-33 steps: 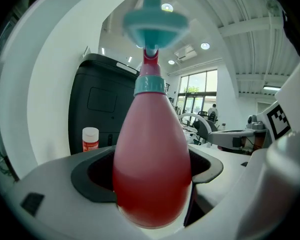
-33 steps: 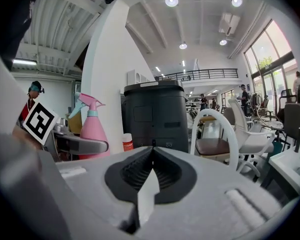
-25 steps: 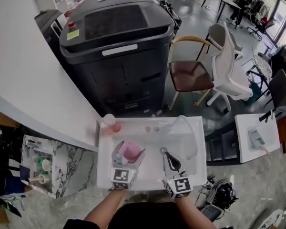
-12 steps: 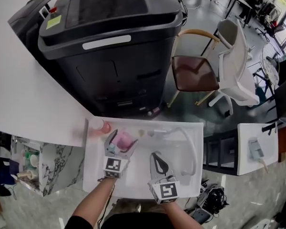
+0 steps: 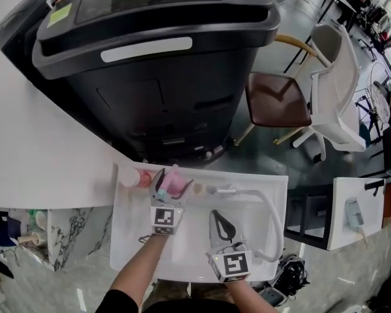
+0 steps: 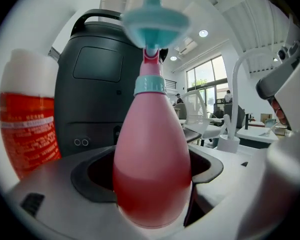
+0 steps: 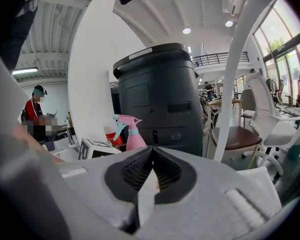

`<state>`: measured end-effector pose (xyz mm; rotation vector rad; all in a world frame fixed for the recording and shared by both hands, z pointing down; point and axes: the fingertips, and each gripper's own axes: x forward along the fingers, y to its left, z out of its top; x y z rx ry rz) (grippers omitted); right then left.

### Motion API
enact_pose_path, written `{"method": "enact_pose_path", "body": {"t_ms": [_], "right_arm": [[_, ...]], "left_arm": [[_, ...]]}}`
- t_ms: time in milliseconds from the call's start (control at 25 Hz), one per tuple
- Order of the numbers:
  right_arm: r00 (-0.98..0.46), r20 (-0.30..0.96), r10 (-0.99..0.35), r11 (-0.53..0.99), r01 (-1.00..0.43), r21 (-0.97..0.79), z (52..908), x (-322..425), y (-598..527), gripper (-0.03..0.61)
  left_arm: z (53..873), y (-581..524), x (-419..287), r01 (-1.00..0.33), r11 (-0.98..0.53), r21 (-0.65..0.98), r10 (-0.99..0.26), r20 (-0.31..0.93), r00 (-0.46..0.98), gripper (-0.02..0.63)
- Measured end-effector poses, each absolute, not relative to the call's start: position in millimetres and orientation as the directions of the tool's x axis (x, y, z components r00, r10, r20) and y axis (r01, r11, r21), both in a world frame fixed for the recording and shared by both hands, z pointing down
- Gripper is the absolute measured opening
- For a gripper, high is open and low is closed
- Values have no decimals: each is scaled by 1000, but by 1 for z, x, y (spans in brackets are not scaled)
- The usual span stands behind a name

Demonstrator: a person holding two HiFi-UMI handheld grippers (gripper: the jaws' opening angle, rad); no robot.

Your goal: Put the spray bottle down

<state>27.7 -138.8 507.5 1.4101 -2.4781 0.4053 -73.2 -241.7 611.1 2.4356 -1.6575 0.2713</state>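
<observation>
Left gripper view shows the spray bottle [image 6: 150,154] upright between the jaws of the left gripper [image 5: 173,183], which close on the widest part of its pink body, with the teal nozzle [image 6: 155,21] above. The body looks like smooth, rounded plastic, and a darker band low down suggests some liquid inside. It is probably fairly light but slick, and may wobble under its trigger head. The hold low on the belly seems right, since a grip nearer the neck would likely let it swing. No view shows whether its base already touches the white table [image 5: 192,243].

In the head view the bottle sits near the table's far edge, with a red can [image 5: 133,177] just beside it on the left. A white bent pipe [image 5: 271,210] curves along the right side. The far edge, with a big black machine [image 5: 156,57] beyond it, leaves little margin. The roomier ground is the bare middle of the table, nearer the person.

The right gripper [image 5: 219,225] hovers over that middle, its jaws pressed together on nothing.
</observation>
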Motion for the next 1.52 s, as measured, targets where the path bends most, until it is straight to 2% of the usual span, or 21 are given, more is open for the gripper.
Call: {"method": "enact_pose_path", "body": {"t_ms": [160, 480, 880, 1160, 1520], "right_arm": [[-487, 377, -788, 490, -866, -96, 513, 33, -149, -2], [-500, 401, -768, 515, -853, -77, 529, 31, -163, -2], [-510, 418, -752, 525, -846, -88, 542, 20, -160, -2], [-496, 415, -762, 508, -857, -91, 546, 25, -154, -2], [-495, 414, -764, 503, -858, -98, 547, 36, -149, -2]], "left_arm": [[623, -255, -70, -940, -335, 66, -909, 238, 341, 413], [626, -248, -68, -942, -335, -12, -922, 213, 324, 413], [656, -230, -72, -959, -284, -10, -919, 287, 269, 413], [652, -237, -70, -944, -326, -50, -922, 237, 306, 414], [658, -230, -75, -947, -319, 27, -919, 236, 316, 414]]}}
